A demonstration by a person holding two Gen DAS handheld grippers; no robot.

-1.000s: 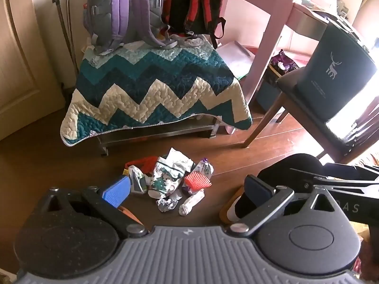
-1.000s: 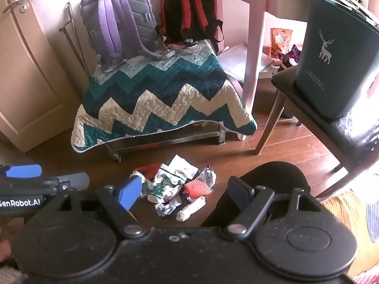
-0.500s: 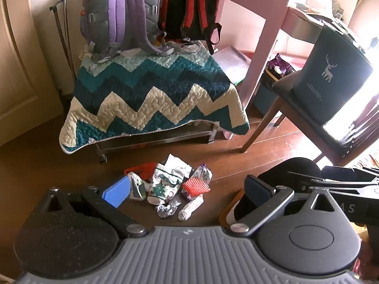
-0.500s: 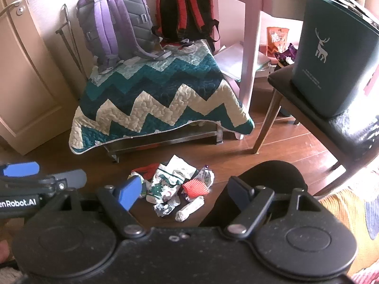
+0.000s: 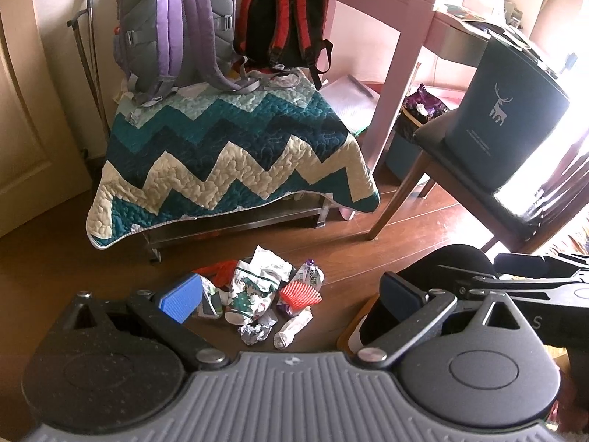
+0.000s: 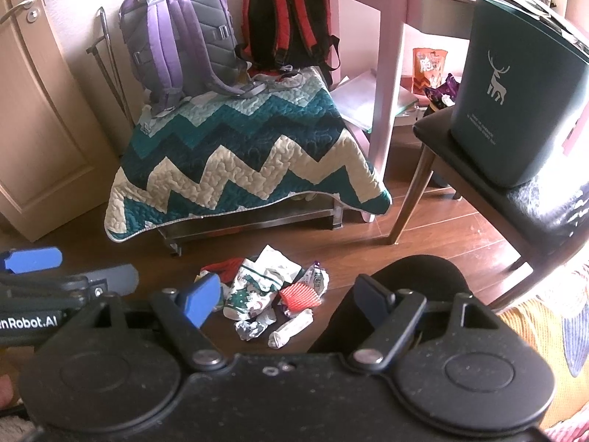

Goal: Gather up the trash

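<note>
Left gripper (image 5: pixel 291 294) up above the floor, fingers (image 5: pixel 182 296) spread wide, nothing between them. Same story on the right gripper (image 6: pixel 285 296): fingers (image 6: pixel 200 296) wide apart, empty, and it hangs just beside the left one.

Straight ahead of both, down on the wooden floor (image 5: pixel 73 269), sits the trash pile (image 5: pixel 263 296), all in one tight heap. In it there's a crumpled paper cup (image 5: pixel 248 294) with a green and red print, a red ridged wrapper (image 5: pixel 300 293) touching its right side, a crushed foil ball (image 5: pixel 254 331) at the near edge and a rolled white wrapper (image 5: pixel 292 328) just beside that. A dark round shape (image 6: pixel 408 276) lies on the floor right of the heap.

Beyond the pile, a low bench (image 5: pixel 235 217) draped in a teal and cream zigzag quilt (image 5: pixel 228 154), carrying a purple and grey backpack (image 5: pixel 176 29) and a red and black backpack (image 5: pixel 287 18). Off to the right, a dark bin (image 5: pixel 504 114) with a deer mark stands upright on a chair (image 5: pixel 467 184).
</note>
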